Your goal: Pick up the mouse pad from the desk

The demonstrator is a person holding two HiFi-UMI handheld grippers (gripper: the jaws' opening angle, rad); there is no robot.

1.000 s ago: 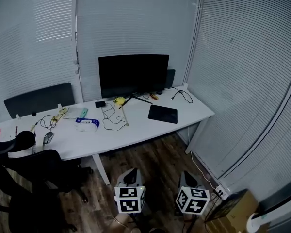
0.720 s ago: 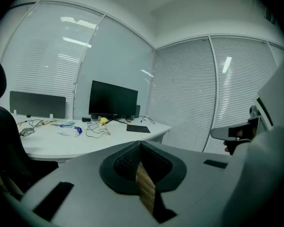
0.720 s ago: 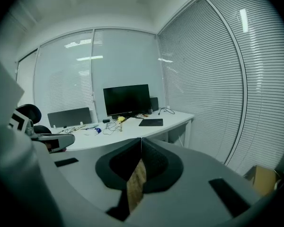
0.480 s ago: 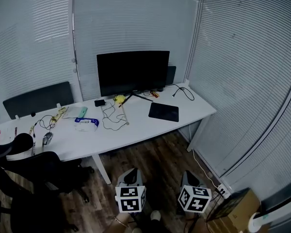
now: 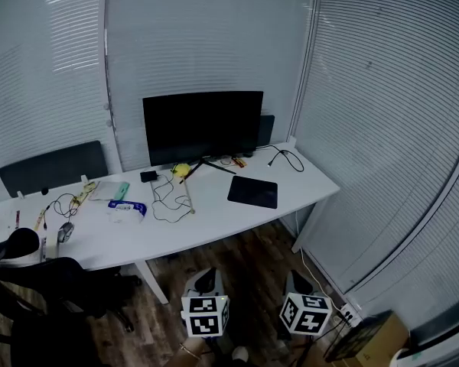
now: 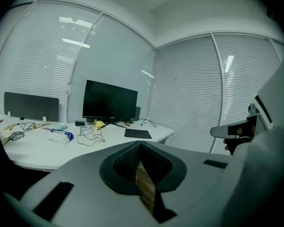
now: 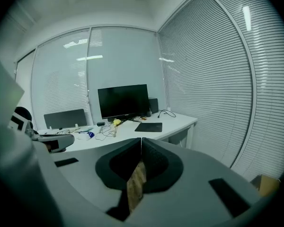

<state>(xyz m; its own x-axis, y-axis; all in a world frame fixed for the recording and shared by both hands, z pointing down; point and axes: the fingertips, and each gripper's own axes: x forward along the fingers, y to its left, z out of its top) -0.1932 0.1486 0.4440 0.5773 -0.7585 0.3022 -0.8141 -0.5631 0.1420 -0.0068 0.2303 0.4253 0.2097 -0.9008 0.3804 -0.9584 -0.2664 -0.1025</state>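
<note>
Nothing is picked up yet: the mouse pad (image 5: 253, 192) is seen flat on the desk (image 5: 214, 224), well apart from the left gripper (image 6: 141, 142) and right gripper (image 7: 141, 139), both clenched empty.

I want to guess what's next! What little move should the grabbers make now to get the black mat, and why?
Probably move closer, reaching the right gripper toward the mouse pad and opening its jaws. The pad lies flat near the right end of the desk, far from the gripper, whose jaws are shut and empty.
</note>
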